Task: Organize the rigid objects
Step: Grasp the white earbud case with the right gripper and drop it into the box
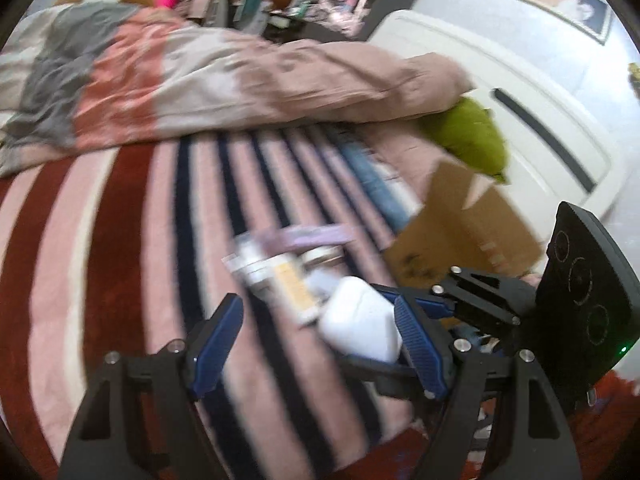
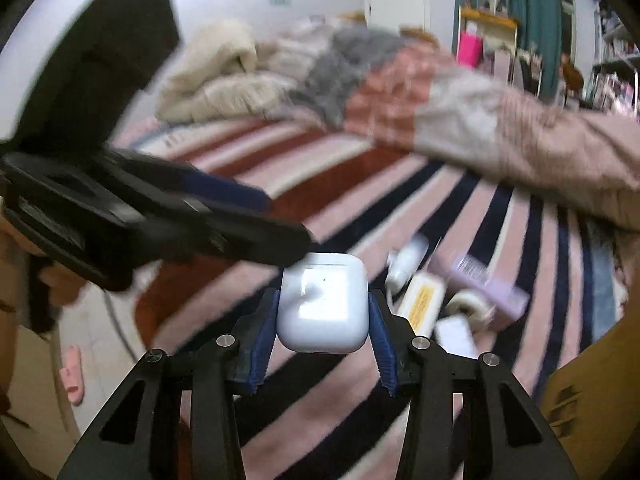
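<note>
My right gripper (image 2: pixel 323 322) is shut on a white earbud case (image 2: pixel 323 306) and holds it above the striped bedspread (image 2: pixel 360 168). The case also shows in the left wrist view (image 1: pixel 360 326), beside my open, empty left gripper (image 1: pixel 320 336), with the right gripper (image 1: pixel 416 312) coming in from the right. A pile of small items lies on the bed: a white bottle with a yellow label (image 2: pixel 422 306), a lilac box (image 2: pixel 486 284), a tape roll (image 2: pixel 468 306). The pile is blurred in the left wrist view (image 1: pixel 280 268).
A cardboard box (image 1: pixel 464 228) sits at the right of the bed, its edge also in the right wrist view (image 2: pixel 592 400). A pink and grey duvet (image 1: pixel 200 76) is bunched across the far side. A green cushion (image 1: pixel 472 136) lies by a white headboard (image 1: pixel 520 92).
</note>
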`<state>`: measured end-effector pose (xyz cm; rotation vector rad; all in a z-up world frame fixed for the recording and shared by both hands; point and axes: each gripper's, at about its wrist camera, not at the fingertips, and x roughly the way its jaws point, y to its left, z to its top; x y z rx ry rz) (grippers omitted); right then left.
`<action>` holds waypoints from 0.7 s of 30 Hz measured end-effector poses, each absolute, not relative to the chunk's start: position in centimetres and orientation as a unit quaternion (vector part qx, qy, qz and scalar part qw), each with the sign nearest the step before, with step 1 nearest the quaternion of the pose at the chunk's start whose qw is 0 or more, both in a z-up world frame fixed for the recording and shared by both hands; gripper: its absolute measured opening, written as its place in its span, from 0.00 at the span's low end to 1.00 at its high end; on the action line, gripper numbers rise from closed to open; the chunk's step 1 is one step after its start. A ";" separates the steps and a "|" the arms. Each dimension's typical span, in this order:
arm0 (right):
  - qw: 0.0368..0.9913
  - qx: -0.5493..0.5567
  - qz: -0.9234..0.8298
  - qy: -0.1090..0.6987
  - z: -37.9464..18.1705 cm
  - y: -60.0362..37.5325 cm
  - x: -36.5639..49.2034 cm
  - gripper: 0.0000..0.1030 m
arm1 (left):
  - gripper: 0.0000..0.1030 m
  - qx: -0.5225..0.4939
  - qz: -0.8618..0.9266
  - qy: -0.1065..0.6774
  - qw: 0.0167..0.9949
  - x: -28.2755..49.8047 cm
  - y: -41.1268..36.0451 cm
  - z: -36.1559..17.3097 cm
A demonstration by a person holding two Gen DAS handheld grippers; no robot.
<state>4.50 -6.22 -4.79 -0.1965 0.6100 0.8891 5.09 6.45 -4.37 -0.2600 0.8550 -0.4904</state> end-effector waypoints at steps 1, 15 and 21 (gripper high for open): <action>0.859 -0.088 0.422 0.276 -3.5 -7.1 4.2 0.38 | 0.66 -0.124 -0.246 0.405 0.872 5.2 5.7 -3.6; 0.909 -0.049 0.331 0.247 0.5 -20.9 6.0 0.38 | 0.36 -0.052 -0.347 0.409 0.843 10.6 -11.1 1.4; 0.905 -0.052 0.279 0.317 -1.0 -24.9 9.1 0.38 | 0.36 -0.025 -0.351 0.463 0.814 14.3 -16.5 -0.5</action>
